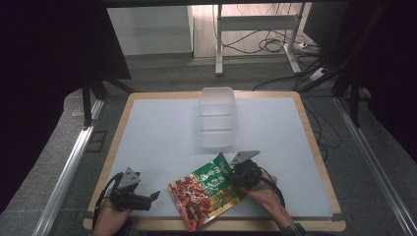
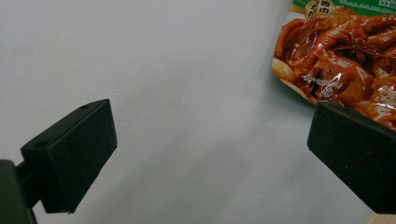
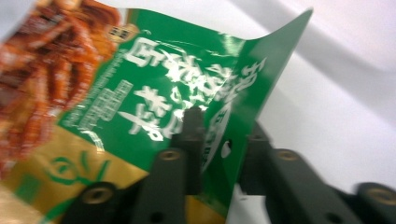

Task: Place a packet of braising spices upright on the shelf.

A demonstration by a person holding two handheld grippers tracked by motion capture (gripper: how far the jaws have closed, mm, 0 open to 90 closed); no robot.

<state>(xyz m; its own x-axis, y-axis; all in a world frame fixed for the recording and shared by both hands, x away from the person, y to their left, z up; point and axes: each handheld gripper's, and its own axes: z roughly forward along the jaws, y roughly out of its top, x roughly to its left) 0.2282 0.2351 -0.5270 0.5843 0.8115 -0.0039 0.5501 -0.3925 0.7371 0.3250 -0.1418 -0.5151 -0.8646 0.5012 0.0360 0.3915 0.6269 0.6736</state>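
Observation:
A snack bag (image 1: pixel 205 191), green at one end and printed with red-brown food at the other, lies near the table's front edge. My right gripper (image 1: pixel 230 175) is shut on its green top edge, and that corner is raised off the mat. In the right gripper view the green foil (image 3: pixel 154 107) passes between the two jaws of the right gripper (image 3: pixel 224 125); this view is blurred. My left gripper (image 1: pixel 153 196) rests low at the front left and points at the bag, a short way off. Its jaws stand wide open over bare mat, left gripper (image 2: pixel 210 140), with the bag's red end (image 2: pixel 341 56) beside the right jaw.
A clear plastic container (image 1: pixel 217 118) stands at the middle back of the white mat (image 1: pixel 157 128). The wooden table edge (image 1: pixel 236 225) runs close under both hands. Cables and a desk frame lie on the floor beyond the table.

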